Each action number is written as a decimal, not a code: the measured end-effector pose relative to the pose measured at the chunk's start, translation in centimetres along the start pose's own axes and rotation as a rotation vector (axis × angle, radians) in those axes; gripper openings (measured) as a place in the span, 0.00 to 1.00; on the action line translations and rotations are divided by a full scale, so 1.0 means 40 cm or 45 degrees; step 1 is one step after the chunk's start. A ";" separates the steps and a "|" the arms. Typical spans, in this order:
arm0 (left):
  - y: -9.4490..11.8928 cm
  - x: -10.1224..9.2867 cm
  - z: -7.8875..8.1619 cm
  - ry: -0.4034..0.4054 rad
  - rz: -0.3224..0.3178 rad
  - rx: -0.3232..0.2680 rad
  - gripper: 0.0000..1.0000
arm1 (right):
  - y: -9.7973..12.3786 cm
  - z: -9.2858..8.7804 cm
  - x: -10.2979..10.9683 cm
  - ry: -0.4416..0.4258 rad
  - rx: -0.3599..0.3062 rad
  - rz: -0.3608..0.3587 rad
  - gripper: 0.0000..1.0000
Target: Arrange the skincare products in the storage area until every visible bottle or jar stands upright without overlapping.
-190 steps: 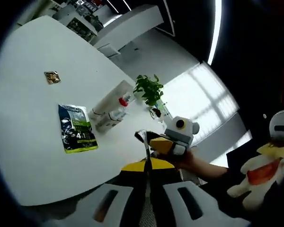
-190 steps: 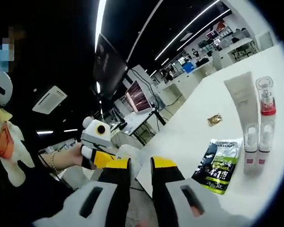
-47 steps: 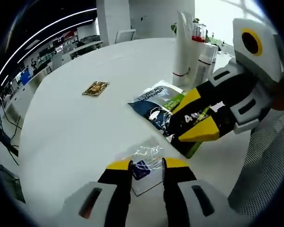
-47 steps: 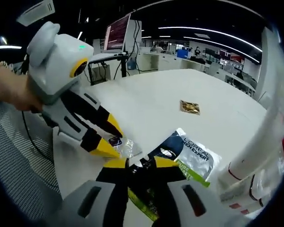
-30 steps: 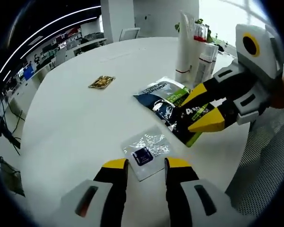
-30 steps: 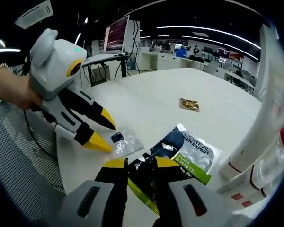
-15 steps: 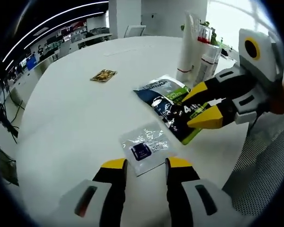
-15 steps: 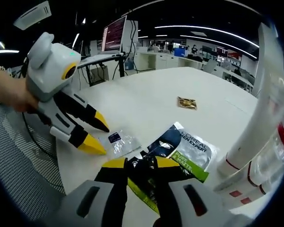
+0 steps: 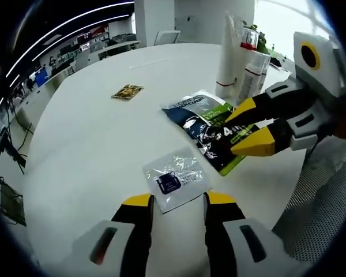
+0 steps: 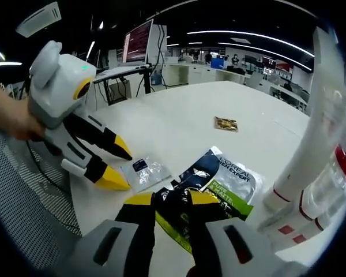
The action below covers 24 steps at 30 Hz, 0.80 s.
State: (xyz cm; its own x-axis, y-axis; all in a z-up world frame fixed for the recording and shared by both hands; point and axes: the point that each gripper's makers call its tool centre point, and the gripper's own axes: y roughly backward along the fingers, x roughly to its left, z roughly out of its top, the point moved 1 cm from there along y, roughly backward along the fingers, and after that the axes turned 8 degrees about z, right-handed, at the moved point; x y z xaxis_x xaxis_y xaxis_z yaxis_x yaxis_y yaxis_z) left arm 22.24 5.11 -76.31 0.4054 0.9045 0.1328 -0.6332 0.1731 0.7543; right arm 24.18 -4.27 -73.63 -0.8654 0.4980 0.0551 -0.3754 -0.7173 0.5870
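- Step in hand, as judged: sorting the flat packets on the white table [image 9: 81, 144]; standing bottles untouched.
- Left gripper [image 9: 174, 203]: jaws apart, empty, hovering over the table edge; clear sachet [image 9: 176, 179] lies just ahead between the jaw tips.
- Right gripper [image 10: 172, 201]: jaws narrowly parted around the near edge of the dark sheet-mask pouch [image 10: 213, 187]; whether it is pinched cannot be told.
- White tube [image 9: 228, 55] and red-capped bottle [image 9: 251, 63]: upright, side by side, beyond the pouch, ahead-right of the left jaws.
- Small gold packet [image 9: 127, 91]: well ahead, lying apart.
- Containers: none open; contents not visible.
- Next move, likely: close on the pouch and shift it off its neighbours.
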 end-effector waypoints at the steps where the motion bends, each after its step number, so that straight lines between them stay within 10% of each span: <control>1: -0.001 0.003 -0.002 0.011 0.004 0.004 0.33 | 0.000 0.000 0.000 0.001 0.000 -0.001 0.21; 24: 0.029 -0.016 0.009 -0.031 0.007 0.002 0.45 | 0.046 0.010 0.015 0.005 -0.030 0.005 0.33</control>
State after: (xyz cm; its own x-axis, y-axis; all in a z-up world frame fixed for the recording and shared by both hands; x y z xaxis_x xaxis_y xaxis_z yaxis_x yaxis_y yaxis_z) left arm 21.48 4.61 -75.27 0.4178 0.8957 0.1522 -0.6343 0.1676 0.7547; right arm 23.08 -5.10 -72.20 -0.8681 0.4934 0.0545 -0.3796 -0.7306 0.5676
